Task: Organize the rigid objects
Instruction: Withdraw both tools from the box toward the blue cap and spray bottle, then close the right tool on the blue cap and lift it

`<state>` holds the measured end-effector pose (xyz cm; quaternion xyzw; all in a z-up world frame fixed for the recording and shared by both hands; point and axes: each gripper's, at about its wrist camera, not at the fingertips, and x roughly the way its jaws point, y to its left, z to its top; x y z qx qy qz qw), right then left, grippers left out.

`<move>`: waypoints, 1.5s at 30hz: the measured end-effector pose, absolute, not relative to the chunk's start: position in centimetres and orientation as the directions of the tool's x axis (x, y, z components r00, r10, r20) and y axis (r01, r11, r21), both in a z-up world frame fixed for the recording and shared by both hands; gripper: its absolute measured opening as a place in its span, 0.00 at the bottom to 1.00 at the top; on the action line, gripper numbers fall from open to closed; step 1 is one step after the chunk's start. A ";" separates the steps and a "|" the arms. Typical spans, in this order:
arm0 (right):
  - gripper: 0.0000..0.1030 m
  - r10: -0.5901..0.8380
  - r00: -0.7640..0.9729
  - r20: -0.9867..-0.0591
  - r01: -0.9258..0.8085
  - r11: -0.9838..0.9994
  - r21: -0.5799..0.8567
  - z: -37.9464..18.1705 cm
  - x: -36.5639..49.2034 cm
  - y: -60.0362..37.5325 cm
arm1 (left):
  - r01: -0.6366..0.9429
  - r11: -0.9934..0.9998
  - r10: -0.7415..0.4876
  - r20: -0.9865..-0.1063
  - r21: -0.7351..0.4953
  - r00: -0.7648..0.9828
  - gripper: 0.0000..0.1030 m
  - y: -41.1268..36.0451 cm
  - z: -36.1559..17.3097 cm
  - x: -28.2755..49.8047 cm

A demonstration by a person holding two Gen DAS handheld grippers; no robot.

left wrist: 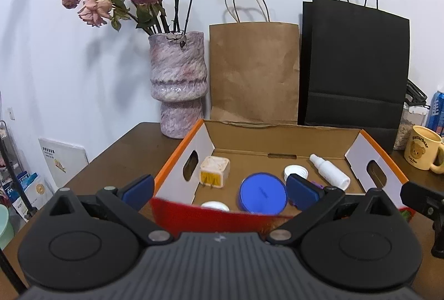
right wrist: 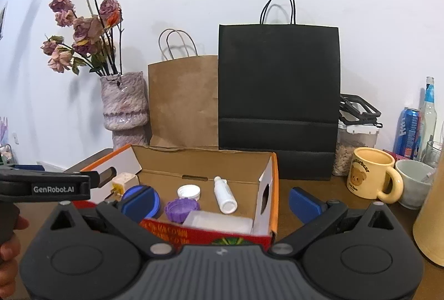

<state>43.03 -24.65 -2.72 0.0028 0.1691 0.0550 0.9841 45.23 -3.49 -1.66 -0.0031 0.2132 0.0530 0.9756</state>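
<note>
Both claws, left gripper (left wrist: 220, 190) & right gripper (right wrist: 222, 204), spread & empty; box (left wrist: 277, 137) just ahead, so drop in slow, w/ pads straddling one item.

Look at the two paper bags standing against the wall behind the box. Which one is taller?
The black paper bag. Its top edge and handles rise well above those of the brown paper bag standing beside it, nearer the vase.
</note>
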 end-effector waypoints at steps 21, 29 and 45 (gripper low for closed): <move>1.00 0.114 0.910 -0.399 -0.126 0.992 -0.004 -4.7 35.7 -25.8 | -0.076 0.997 0.082 -0.461 0.031 0.884 1.00 -4.8 -3.6 38.2; 0.99 0.118 0.889 -0.443 -0.127 0.992 0.010 -6.0 35.6 -26.8 | -0.082 0.996 0.089 -0.484 0.037 0.870 1.00 -5.1 -4.9 37.1; 0.79 0.111 0.816 -0.567 -0.120 0.993 0.022 -9.2 42.2 -26.9 | -0.114 0.993 0.109 -0.512 0.023 0.852 1.00 -4.8 -5.8 38.2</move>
